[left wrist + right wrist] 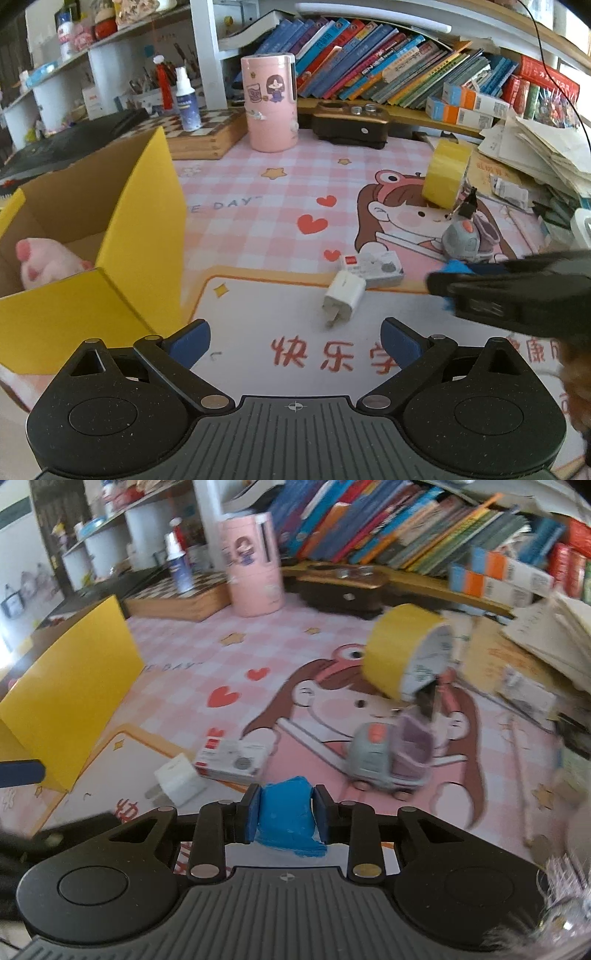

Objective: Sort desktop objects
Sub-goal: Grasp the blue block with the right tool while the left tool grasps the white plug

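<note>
My right gripper [286, 814] is shut on a blue crumpled object [291, 816] and holds it above the desk mat; it enters the left wrist view from the right [448, 286]. My left gripper [295, 339] is open and empty, low over the mat. Ahead of it lie a white charger plug [343, 295] [177, 781] and a small white card box [373, 267] [231, 760]. A grey toy car [461, 240] [384, 760] and a yellow tape roll [445, 175] [402, 657] stand further right. A yellow cardboard box [140, 221] [74, 686] at the left holds a pink plush [44, 264].
A pink cylindrical holder [271, 101], a dark sharpener box [349, 123] and a chessboard box [199, 134] with a spray bottle [186, 99] stand at the back. Books [388, 62] line the shelf. A paper pile [535, 147] fills the right.
</note>
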The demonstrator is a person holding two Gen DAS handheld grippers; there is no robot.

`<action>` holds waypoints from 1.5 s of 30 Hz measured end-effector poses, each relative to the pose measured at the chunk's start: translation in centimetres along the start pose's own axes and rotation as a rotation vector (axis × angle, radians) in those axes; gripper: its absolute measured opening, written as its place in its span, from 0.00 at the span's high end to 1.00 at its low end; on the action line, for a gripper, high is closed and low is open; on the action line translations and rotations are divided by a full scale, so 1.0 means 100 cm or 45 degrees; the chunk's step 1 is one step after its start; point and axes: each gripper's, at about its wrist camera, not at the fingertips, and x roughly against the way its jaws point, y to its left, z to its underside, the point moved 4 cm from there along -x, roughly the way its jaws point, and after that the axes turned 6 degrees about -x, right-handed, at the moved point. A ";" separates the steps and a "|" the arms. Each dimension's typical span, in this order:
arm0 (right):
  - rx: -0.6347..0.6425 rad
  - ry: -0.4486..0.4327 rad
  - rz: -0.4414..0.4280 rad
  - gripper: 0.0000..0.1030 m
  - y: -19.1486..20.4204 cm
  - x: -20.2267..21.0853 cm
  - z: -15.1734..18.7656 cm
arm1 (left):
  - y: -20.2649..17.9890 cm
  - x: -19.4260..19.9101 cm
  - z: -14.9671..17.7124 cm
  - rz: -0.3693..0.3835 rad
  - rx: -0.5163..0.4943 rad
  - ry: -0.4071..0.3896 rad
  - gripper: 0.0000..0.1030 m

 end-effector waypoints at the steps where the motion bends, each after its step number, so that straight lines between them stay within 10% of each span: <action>1: -0.013 -0.009 0.010 0.73 -0.004 0.006 0.001 | -0.001 -0.003 -0.002 0.005 0.001 -0.002 0.05; 25: -0.083 0.007 0.026 0.73 -0.019 0.032 0.013 | -0.032 -0.066 -0.021 0.073 -0.162 0.048 0.39; 31: -0.077 0.011 0.024 0.73 -0.018 0.033 0.014 | -0.032 -0.065 -0.016 0.127 -0.137 0.045 0.70; 45: -0.057 -0.016 -0.027 0.74 -0.004 0.046 0.009 | -0.014 -0.011 -0.016 0.198 -0.015 -0.036 0.71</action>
